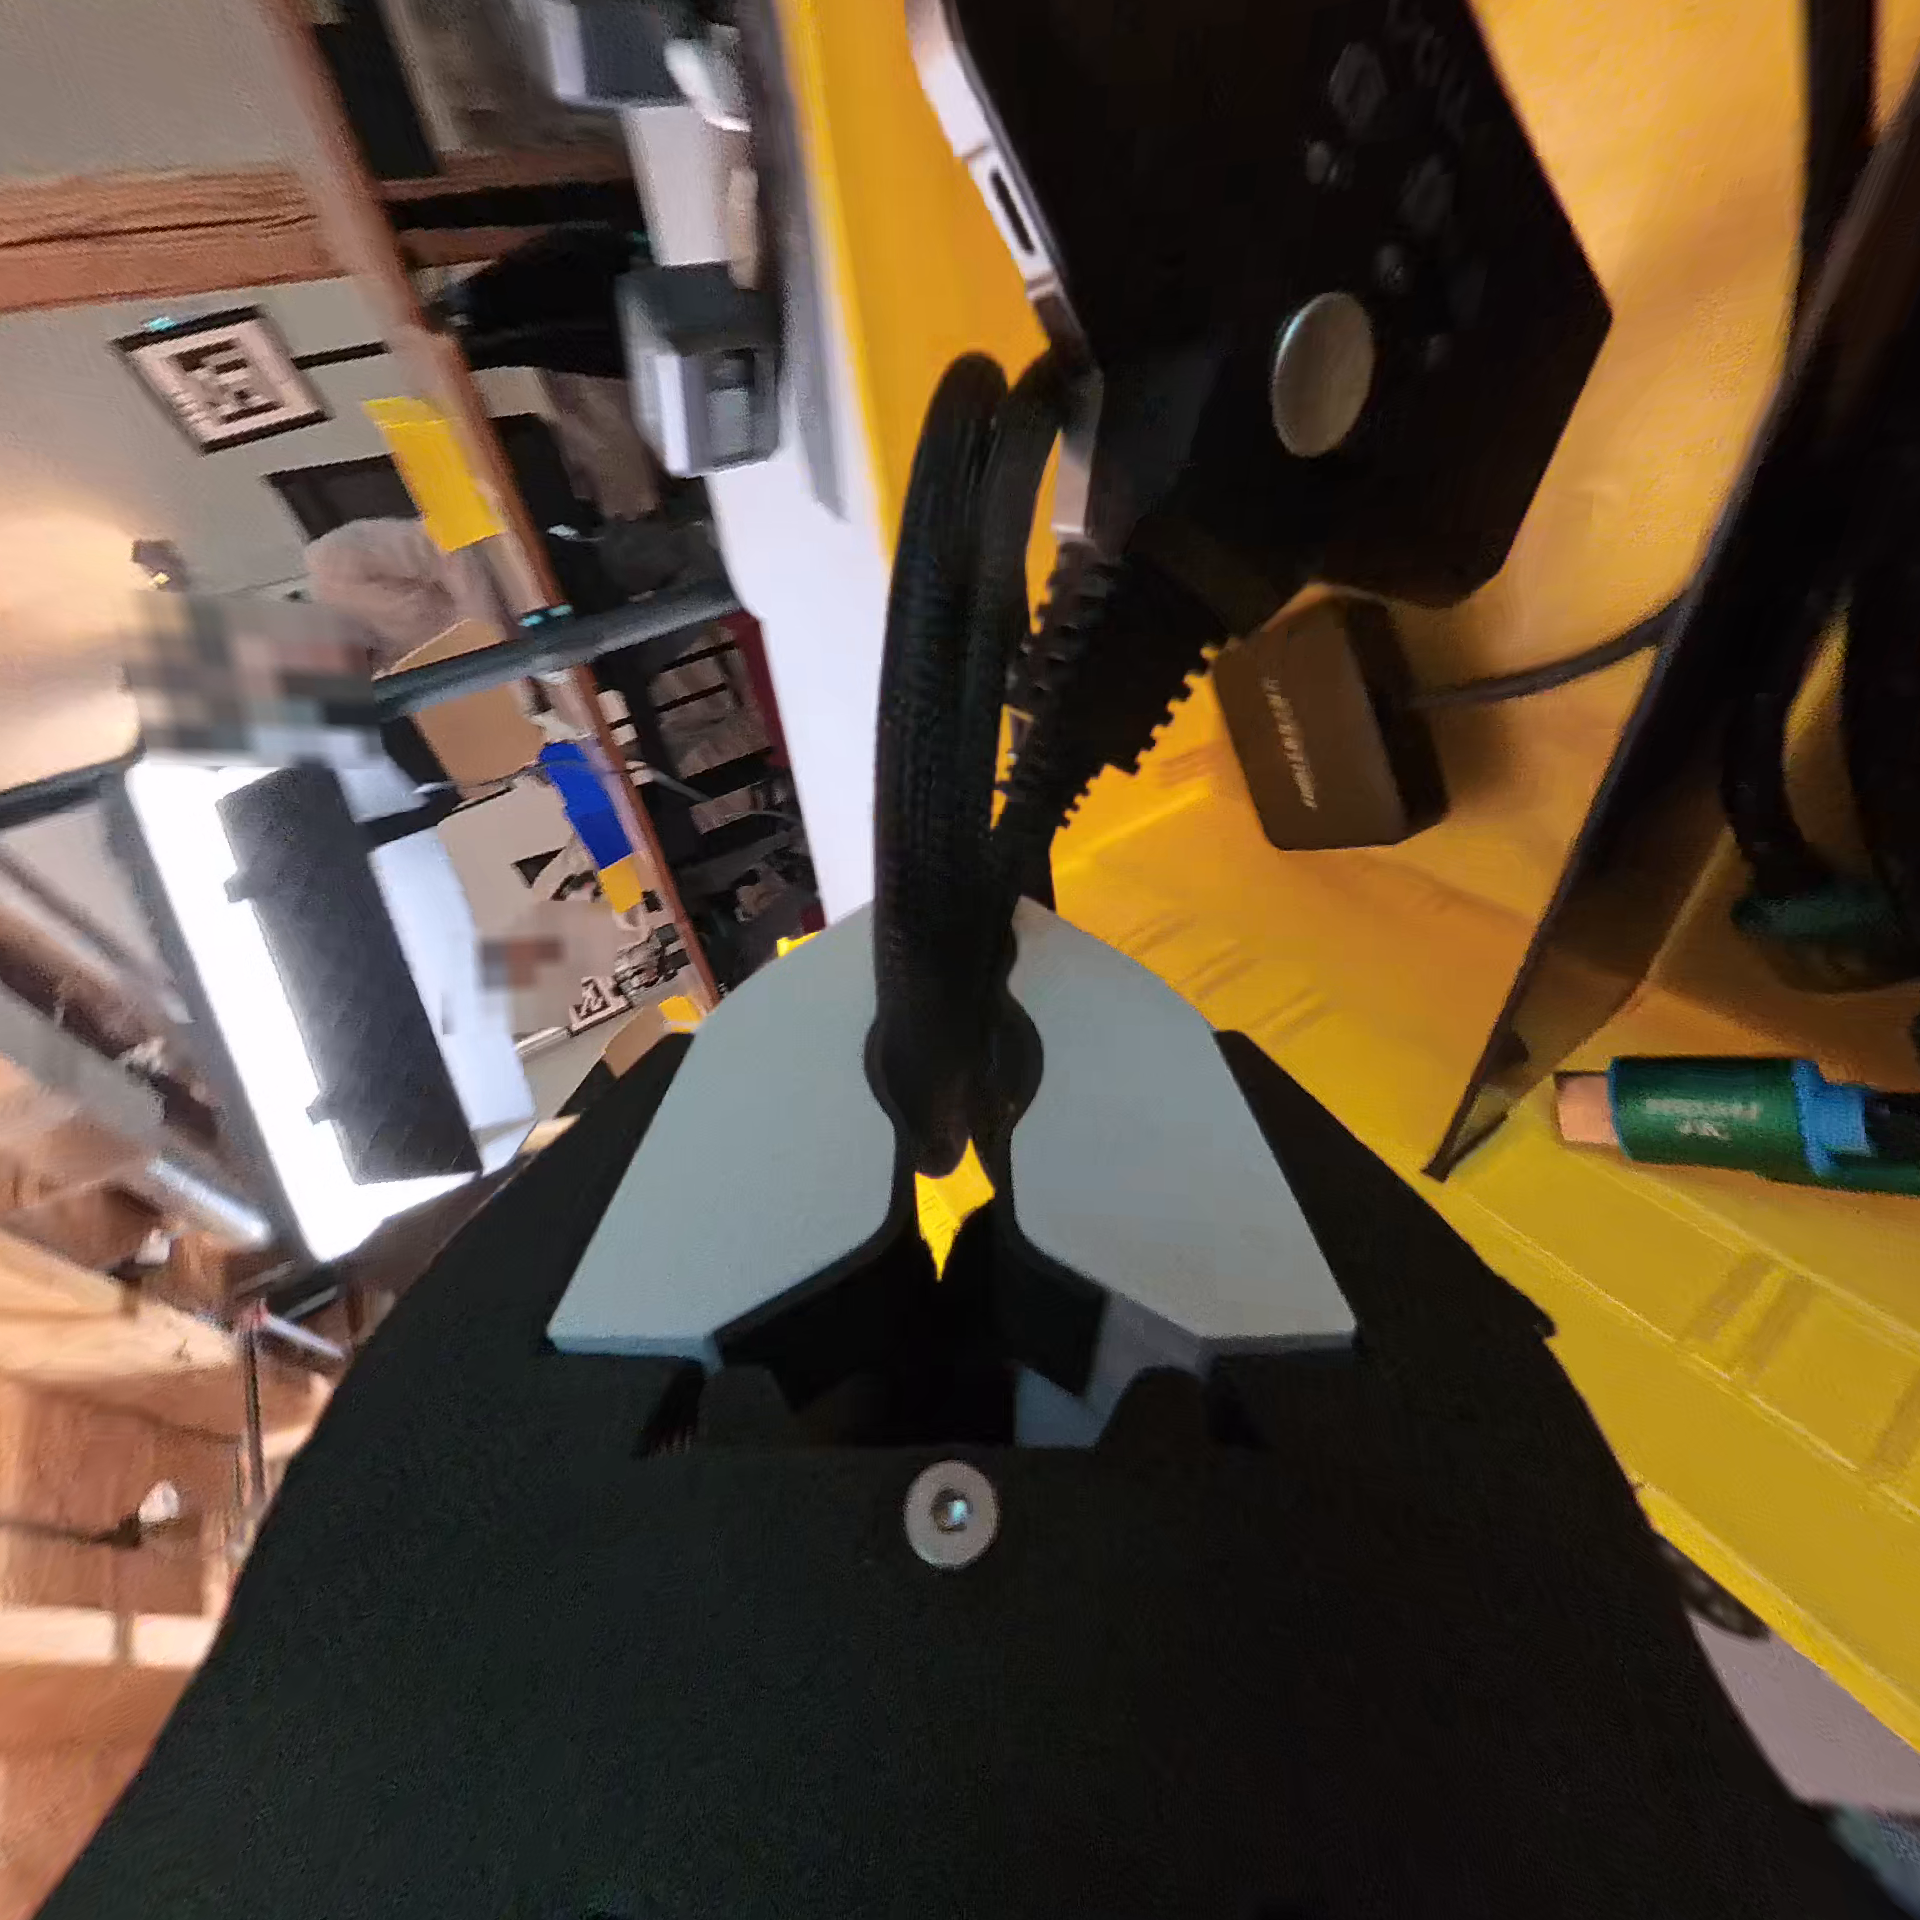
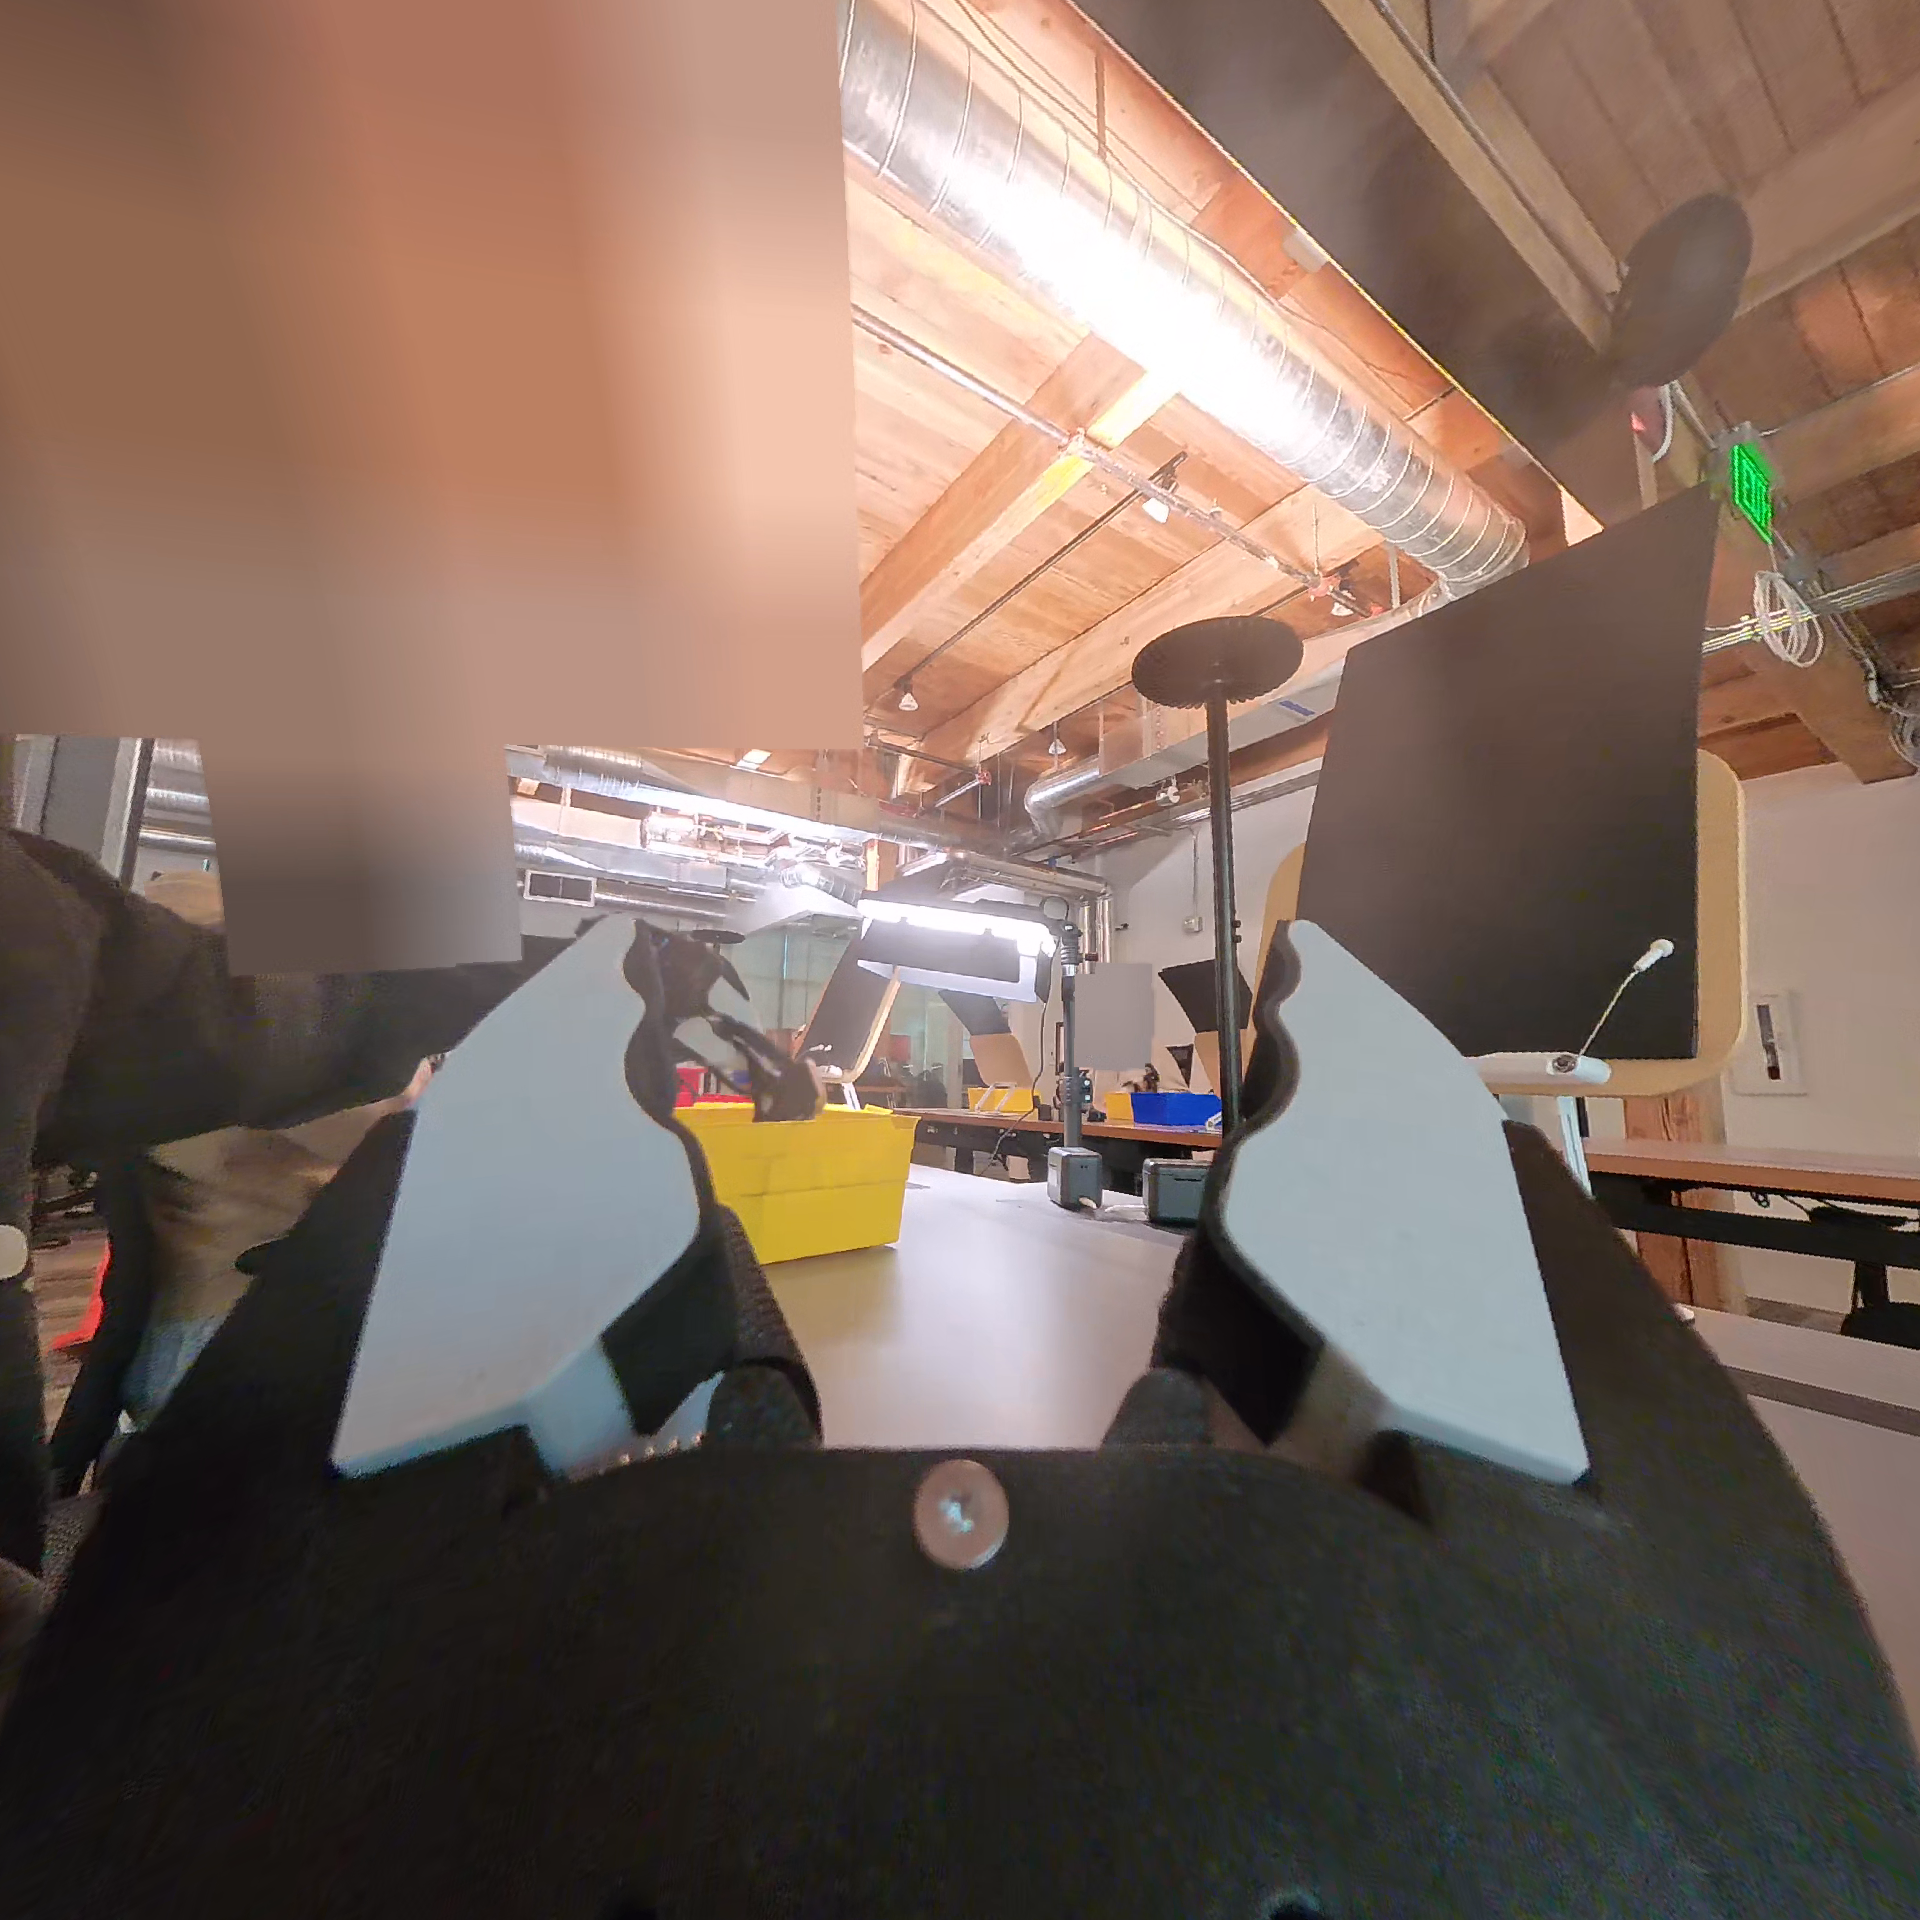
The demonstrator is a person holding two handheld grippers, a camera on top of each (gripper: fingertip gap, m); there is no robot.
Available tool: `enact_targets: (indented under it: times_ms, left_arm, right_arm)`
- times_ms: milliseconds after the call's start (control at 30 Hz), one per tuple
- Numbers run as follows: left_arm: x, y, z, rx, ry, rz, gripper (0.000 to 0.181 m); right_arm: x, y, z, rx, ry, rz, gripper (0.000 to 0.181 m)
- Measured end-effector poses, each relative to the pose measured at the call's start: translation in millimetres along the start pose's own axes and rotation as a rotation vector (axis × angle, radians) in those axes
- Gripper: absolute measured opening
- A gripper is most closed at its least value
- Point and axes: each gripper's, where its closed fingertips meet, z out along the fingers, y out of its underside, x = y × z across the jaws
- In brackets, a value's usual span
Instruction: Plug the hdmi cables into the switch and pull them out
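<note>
In the left wrist view my left gripper [image 1: 951,997] is shut on a loop of black braided HDMI cable [image 1: 935,727] inside a yellow bin [image 1: 1351,987]. The cable runs up to the black HDMI switch [image 1: 1299,260], which has a round silver button and open ports along its grey edge. A second black cable [image 1: 1101,675] with a ribbed boot meets the switch's near end. In the right wrist view my right gripper [image 2: 961,966] is open and empty, held above a table [image 2: 966,1330]. The yellow bin [image 2: 821,1174] with cables sticking out shows beyond its left finger.
A green and blue connector [image 1: 1745,1122], a small dark box [image 1: 1330,727] with a thin wire, and a dark flat panel [image 1: 1662,675] lie in the bin. A person's dark sleeve [image 2: 208,1018] is at the left of the right wrist view. Lamp stands and black boards stand behind the table.
</note>
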Motion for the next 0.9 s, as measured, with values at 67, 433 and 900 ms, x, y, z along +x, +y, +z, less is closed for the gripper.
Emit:
enact_targets:
  times_ms: [67, 433, 900]
  left_arm:
    - [-21.7, -3.6, -17.5, 0.022, -0.134, -0.088, 0.008]
    - [-53.7, -136.8, -133.3, 0.473, -0.569, -0.721, 0.004]
    - [52.2, -410.7, -190.6, 1.331, 0.047, -0.979, 0.003]
  right_arm:
    - [-0.9, 0.6, 0.2, -0.004, -0.001, -0.011, 0.107]
    - [-6.6, 8.0, 2.7, -0.05, -0.014, -0.09, 0.096]
    - [-40.6, 37.9, 24.0, -0.196, -0.11, -0.162, 0.077]
